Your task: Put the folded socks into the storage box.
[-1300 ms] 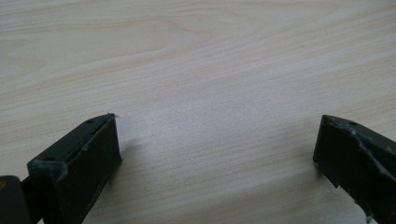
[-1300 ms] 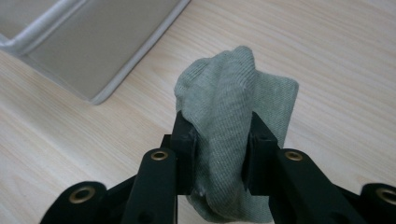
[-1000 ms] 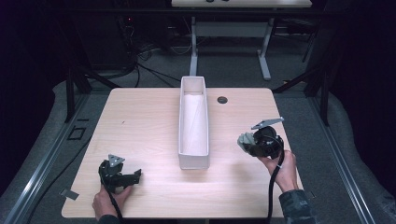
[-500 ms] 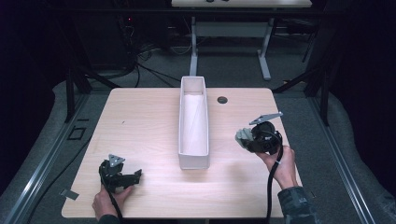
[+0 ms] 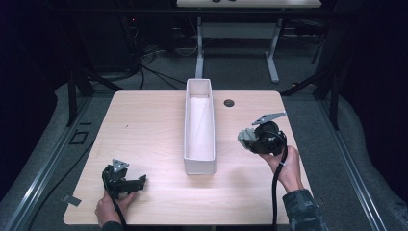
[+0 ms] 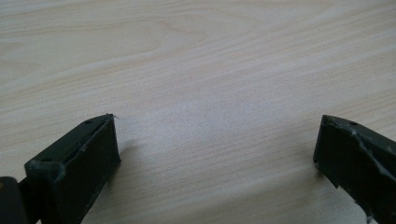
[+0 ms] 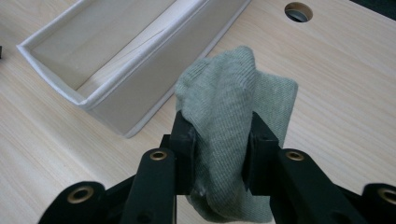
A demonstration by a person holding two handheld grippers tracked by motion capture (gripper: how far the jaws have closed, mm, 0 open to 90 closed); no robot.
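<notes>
The long white bin [image 5: 199, 126] in the middle of the surface [image 5: 144, 125] holds nothing; no writing on it. My right gripper [image 7: 219, 135] has its fingers pinched on a grey-green cloth [image 7: 238, 107], held above the surface just right of the bin. My left gripper [image 6: 217, 144] sits low, fingers spread wide, holding nothing.

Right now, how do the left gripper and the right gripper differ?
The left gripper is open with nothing between its jaws, while the right gripper is shut on a grey-green cloth. The left gripper sits low at the table's near edge, left of the white tray; the right gripper is raised beside the tray's right side. Both are black and hand-held.
</notes>
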